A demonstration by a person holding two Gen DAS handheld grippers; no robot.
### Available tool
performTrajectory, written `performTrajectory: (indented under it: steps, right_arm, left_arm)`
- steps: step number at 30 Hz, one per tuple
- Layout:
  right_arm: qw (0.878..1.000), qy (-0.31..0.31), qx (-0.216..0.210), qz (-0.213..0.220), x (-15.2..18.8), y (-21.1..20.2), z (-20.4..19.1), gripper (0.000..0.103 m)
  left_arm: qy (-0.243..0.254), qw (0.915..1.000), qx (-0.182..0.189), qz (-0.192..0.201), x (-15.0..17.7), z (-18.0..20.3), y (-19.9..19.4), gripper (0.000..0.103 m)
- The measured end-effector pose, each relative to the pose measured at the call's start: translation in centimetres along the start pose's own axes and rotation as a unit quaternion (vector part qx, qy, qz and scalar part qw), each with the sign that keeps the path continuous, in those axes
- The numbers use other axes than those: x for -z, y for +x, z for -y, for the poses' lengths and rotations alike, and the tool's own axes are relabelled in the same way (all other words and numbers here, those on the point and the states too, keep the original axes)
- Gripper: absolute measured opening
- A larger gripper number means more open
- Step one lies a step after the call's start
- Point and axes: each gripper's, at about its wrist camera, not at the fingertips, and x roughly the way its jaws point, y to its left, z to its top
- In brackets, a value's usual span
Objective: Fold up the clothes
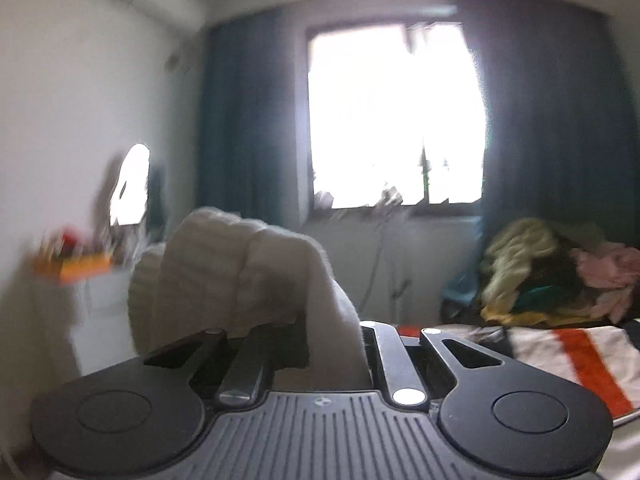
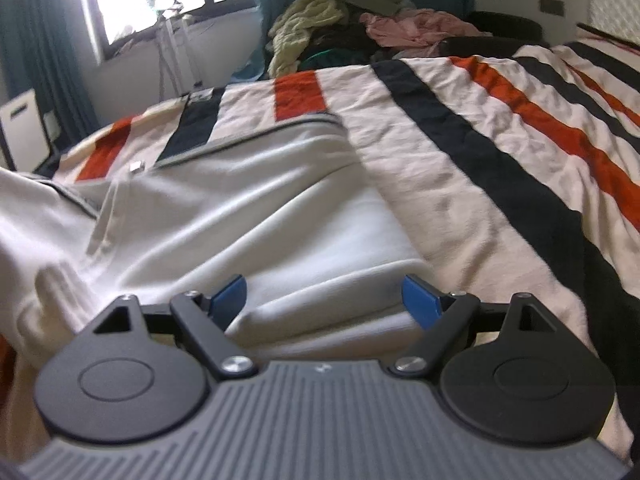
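A white garment (image 2: 240, 200) with dark piping lies spread on the striped bedspread (image 2: 460, 128), a folded layer along its right side. My right gripper (image 2: 324, 296) hangs open just above its near edge, blue fingertips (image 2: 230, 292) wide apart with cloth between and below them. In the left wrist view my left gripper (image 1: 316, 344) is shut on a bunched part of the white garment (image 1: 240, 272), lifted up in front of the window; the cloth hides the fingertips.
A heap of unfolded clothes (image 2: 360, 28) in yellow-green, pink and dark colours sits at the far end of the bed, near the window (image 1: 396, 120) and dark curtains (image 1: 248, 120). A white cabinet (image 1: 100, 304) with an orange box stands at left.
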Motion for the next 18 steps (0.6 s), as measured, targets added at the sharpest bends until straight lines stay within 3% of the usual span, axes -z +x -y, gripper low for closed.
performTrajectory:
  steps: [6, 10, 15, 18]
  right_arm:
    - [0.996, 0.086, -0.008, 0.036, -1.7, -2.1, 3.4, 0.086]
    - [0.986, 0.154, -0.007, 0.058, -2.9, -2.9, 6.7, 0.086]
    - [0.974, 0.22, -0.007, 0.062, -3.4, -2.5, 9.8, 0.086]
    - [0.97, 0.238, -0.008, 0.052, -3.2, -1.6, 10.6, 0.086]
  left_arm:
    - [0.067, 0.9935, 0.053, 0.076, 0.4, 12.3, -5.5, 0.012]
    - [0.158, 0.9767, 0.095, 0.109, 4.4, 20.6, -8.5, 0.013]
    - [0.256, 0.9457, 0.184, 0.079, 12.0, 28.6, -11.4, 0.013]
    - [0.298, 0.9259, 0.231, 0.023, 15.9, 31.6, -12.2, 0.013]
